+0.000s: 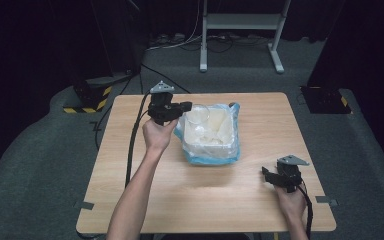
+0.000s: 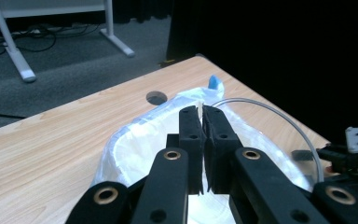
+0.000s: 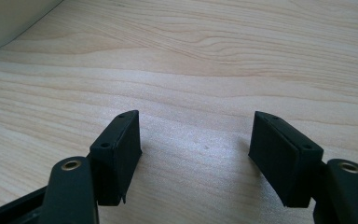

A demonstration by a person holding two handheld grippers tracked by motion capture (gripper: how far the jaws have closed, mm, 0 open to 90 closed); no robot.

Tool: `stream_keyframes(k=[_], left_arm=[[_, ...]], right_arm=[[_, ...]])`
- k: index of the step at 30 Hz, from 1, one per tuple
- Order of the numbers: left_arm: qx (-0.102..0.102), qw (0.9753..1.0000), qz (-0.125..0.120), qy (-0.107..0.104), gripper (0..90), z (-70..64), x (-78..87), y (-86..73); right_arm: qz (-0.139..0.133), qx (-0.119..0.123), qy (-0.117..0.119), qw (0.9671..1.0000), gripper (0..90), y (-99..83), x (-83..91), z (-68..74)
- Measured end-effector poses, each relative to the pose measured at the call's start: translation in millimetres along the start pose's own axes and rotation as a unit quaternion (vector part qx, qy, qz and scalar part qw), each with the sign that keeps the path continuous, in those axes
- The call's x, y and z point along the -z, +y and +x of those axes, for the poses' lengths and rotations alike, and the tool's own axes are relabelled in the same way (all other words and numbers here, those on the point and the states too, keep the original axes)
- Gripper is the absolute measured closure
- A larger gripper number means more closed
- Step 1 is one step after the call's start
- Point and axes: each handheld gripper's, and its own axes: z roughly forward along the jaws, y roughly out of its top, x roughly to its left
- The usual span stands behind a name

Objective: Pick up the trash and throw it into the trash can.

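Counter [image 1: 145, 200]: pale wood-grain laminate, square with rounded corners, on grey carpet. The left gripper view adds a round cable hole [image 2: 156, 97] in its top near the far edge; in the right gripper view the grain reads as long wavy bands.

Tub [image 1: 211, 134]: white, boxy, rounded corners, lined with thin crinkled clear plastic that has a blue edge. It sits at mid-counter, slightly toward the far side. In the left gripper view the blue edge shows as one small tab [image 2: 214, 82] at the far corner of the liner.

Lid [image 1: 198, 114]: a clear, thin, round plastic piece, tilted over the tub's far left corner. The high view gives its outline as a faint disc; the left gripper view shows its rim as a thin curved arc [image 2: 279, 116] running to the right of the jaws.

Left claw [image 1: 182, 106]: clenched on the lid's edge, black jaws pressed together with a pale sliver between them in the left gripper view [image 2: 201, 122]. It is held above the counter by the tub.

Right claw [image 1: 266, 174]: released, jaws wide apart [image 3: 195, 135], low over bare counter at the near right, well apart from the tub.
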Motion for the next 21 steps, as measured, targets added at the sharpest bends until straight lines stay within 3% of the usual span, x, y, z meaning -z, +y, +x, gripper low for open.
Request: stream_keyframes(k=[11, 21], left_arm=[[-0.005, 0.9999, 0.011, 0.009, 86.5, 0.9, -19.7, -10.4], [-0.005, 0.9997, 0.022, 0.002, 86.3, -0.8, -36.9, -20.3]], right_arm=[[0.000, 0.000, 0.000, 1.0000, 33.3, 0.0, 0.0, 0.0], [0.000, -0.001, 0.000, 1.0000, 33.4, 0.1, 0.0, 0.1]])
